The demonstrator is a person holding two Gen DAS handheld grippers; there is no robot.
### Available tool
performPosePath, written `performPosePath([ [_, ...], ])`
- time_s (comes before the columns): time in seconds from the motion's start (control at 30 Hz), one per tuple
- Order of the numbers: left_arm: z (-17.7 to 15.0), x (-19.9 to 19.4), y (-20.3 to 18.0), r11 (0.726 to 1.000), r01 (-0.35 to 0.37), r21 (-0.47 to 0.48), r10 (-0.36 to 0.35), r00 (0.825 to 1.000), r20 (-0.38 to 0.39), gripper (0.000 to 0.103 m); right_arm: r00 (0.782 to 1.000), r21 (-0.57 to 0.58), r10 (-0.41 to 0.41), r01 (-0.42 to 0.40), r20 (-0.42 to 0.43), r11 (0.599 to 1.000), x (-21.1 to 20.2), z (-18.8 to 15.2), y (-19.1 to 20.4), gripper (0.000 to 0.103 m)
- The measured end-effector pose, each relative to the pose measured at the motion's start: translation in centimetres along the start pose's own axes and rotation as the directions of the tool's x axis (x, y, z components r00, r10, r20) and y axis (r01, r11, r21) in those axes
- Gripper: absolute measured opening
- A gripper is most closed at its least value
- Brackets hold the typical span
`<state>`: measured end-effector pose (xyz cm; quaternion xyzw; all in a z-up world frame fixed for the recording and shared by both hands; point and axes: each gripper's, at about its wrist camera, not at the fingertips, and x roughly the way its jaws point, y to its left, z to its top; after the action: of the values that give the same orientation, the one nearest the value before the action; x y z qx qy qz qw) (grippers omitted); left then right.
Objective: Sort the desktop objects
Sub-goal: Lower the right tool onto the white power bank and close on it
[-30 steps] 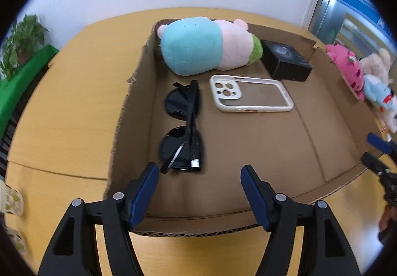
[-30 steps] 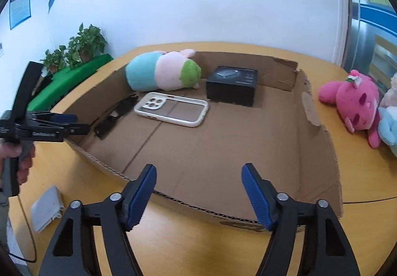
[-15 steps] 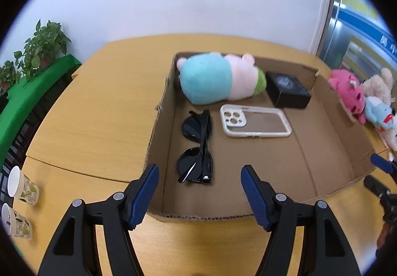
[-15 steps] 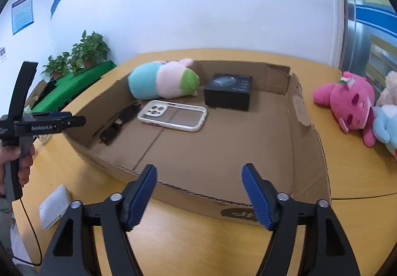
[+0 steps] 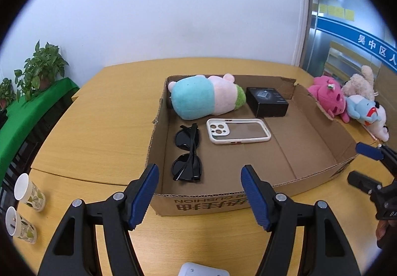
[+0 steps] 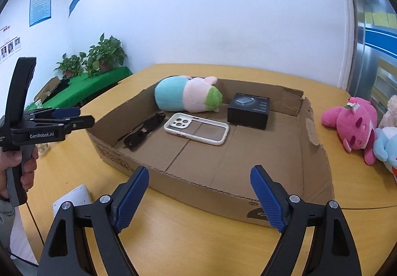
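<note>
A shallow cardboard box [image 5: 320, 132] [image 6: 315, 151] lies on the wooden table. Inside it are a blue, pink and green plush [image 5: 203, 98] [image 6: 186, 94], black sunglasses [image 5: 187, 154] [image 6: 144, 130], a white phone case [image 5: 237, 130] [image 6: 197, 128] and a small black box [image 5: 268, 102] [image 6: 249, 110]. My left gripper [image 5: 199, 191] hangs open before the box's near wall, nothing between its fingers. My right gripper [image 6: 199, 197] is over the near right corner, its jaws opening, empty. Each gripper shows at the other view's edge: left gripper [image 6: 72, 118], right gripper [image 5: 369, 151].
Pink, beige and blue plush toys [image 5: 347, 102] [image 6: 354, 124] lie on the table right of the box. Two paper cups [image 5: 24, 204] stand at the left edge. A white flat device [image 6: 73, 199] [image 5: 203, 269] lies near me. Potted plants [image 6: 99, 55] stand on a green-covered bench.
Both grippers have pulled back and risen, so the box has shrunk in view and its near wall now shows. The right gripper's fingers stand wider apart.
</note>
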<state>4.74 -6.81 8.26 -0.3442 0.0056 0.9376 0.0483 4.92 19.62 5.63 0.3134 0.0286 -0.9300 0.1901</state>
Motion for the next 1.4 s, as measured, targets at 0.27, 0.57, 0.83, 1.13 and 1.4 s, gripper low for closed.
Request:
performPosePath([
  [0.27,-3.9,-1.7,1.6,0.999,0.039,-0.008,-0.039,0.998,-0.055,0.068,0.974,-0.011,0.194,-0.196,-0.118,0.98,1.9,-2.0,4.5,0.087],
  [0.57,-11.3,-1.1,5.4,0.993,0.07,-0.091,-0.088,0.972,-0.218,0.068,0.832,-0.048,0.448,-0.488,-0.326,0.872,5.8,-6.8,14.6,0.087],
  [0.83,-14.1,0.9,5.7,0.939,0.268,-0.217,-0.322,0.907,-0.272,0.066,0.792,-0.081,0.448,-0.522,-0.414,0.849,7.5,-9.2,19.5,0.087],
  [1.13,-14.7,0.9,1.0,0.896,0.376,-0.236,-0.437,0.844,-0.312,0.051,0.828,-0.054,0.407,-0.461,-0.386,0.886,7.1,-9.7,16.4,0.087],
  [1.4,-14.8,1.7,-2.3,0.861,0.397,-0.318,-0.492,0.812,-0.315,0.041,0.873,-0.021,0.334,-0.365,-0.355,0.931,5.1,-10.5,11.7,0.087],
])
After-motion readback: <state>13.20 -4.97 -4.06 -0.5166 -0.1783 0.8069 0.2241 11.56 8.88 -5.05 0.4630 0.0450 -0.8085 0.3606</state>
